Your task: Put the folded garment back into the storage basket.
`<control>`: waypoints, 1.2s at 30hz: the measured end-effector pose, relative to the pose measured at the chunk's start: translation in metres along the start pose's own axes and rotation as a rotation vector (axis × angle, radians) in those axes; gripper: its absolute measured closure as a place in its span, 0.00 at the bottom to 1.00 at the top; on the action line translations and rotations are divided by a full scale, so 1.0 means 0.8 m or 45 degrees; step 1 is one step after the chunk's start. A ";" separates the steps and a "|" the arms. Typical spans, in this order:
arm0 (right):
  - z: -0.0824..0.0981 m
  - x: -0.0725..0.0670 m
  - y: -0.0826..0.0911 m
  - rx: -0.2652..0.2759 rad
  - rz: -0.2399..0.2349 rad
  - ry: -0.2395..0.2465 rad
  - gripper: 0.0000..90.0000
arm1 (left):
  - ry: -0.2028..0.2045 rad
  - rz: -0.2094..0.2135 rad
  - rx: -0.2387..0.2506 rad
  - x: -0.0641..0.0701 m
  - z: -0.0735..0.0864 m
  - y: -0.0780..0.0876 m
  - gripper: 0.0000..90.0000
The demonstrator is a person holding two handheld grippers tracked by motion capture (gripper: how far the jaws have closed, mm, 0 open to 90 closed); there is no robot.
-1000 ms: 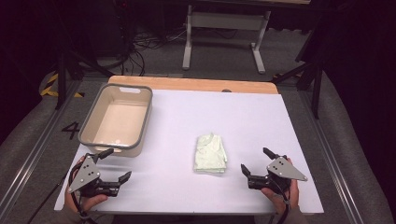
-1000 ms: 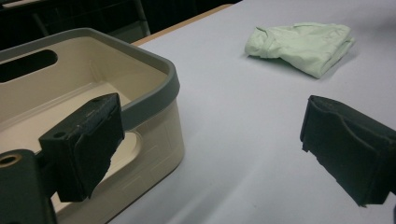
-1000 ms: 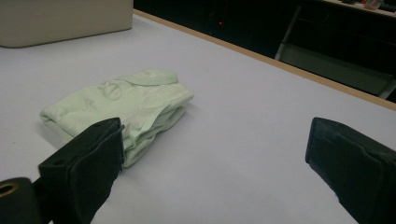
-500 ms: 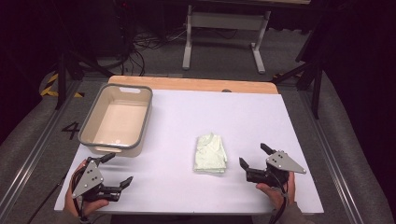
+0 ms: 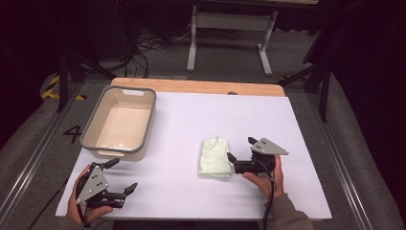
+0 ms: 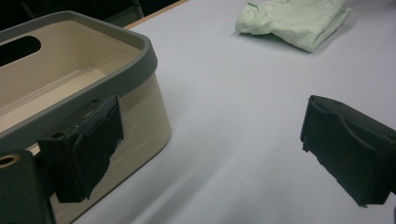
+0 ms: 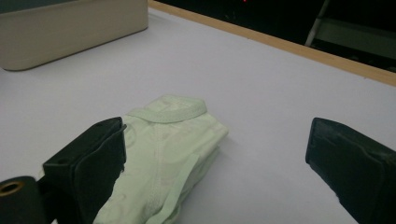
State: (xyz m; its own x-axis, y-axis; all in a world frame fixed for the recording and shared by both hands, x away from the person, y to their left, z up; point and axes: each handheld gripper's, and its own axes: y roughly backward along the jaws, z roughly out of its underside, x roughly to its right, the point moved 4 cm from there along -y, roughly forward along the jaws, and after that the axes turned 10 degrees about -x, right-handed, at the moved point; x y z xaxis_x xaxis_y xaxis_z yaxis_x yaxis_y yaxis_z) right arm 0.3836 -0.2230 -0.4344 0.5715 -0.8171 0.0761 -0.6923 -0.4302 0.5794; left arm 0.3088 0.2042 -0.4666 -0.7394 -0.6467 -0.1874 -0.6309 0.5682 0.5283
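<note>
Centrally on the white table covering lay a folded garment of pale green cloth. Its surface was soft and slightly wrinkled, and a flat stitched band curved across its top in the right gripper view. The covering was smooth and matte. A strip of bare wood showed along the table's far edge.

A rectangular tub stood at the far left of the table, well apart from the garment. Its walls were cream plastic with rounded corners, its rim was a thick grey band, and a slot handle was cut into its far end wall. Its interior held nothing.

The right gripper was held in the person's right hand, near the front of the table, just to the right of the garment. Its two black, blocky jaws stood wide apart. In the right gripper view, one jaw overlapped the garment's near corner; whether it touched the cloth could not be determined. The other jaw stood over bare covering. Nothing was held between them.

The left gripper was held in the left hand at the front left corner, just in front of the tub. Its jaws were also spread wide, empty, and pointed toward the tub's near corner without touching it.
</note>
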 end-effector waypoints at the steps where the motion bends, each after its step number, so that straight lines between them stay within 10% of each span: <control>1: 0.000 0.000 0.000 0.000 0.000 0.000 0.06 | 0.001 0.004 0.001 0.000 0.000 0.000 0.08; 20: 0.015 -0.023 -0.082 -0.304 -0.109 -0.054 0.07 | -0.001 0.023 -0.004 0.002 0.000 -0.003 0.07; 36: 0.018 -0.036 -0.087 -0.422 -0.162 -0.012 0.19 | -0.004 0.023 -0.023 0.003 0.001 -0.005 0.07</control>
State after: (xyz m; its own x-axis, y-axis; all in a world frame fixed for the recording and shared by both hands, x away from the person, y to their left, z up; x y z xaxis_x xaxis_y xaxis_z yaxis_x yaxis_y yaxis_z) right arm 0.4090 -0.1750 -0.4888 0.6389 -0.7690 -0.0206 -0.4340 -0.3824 0.8158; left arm 0.3092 0.2008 -0.4703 -0.7513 -0.6347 -0.1807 -0.6132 0.5702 0.5467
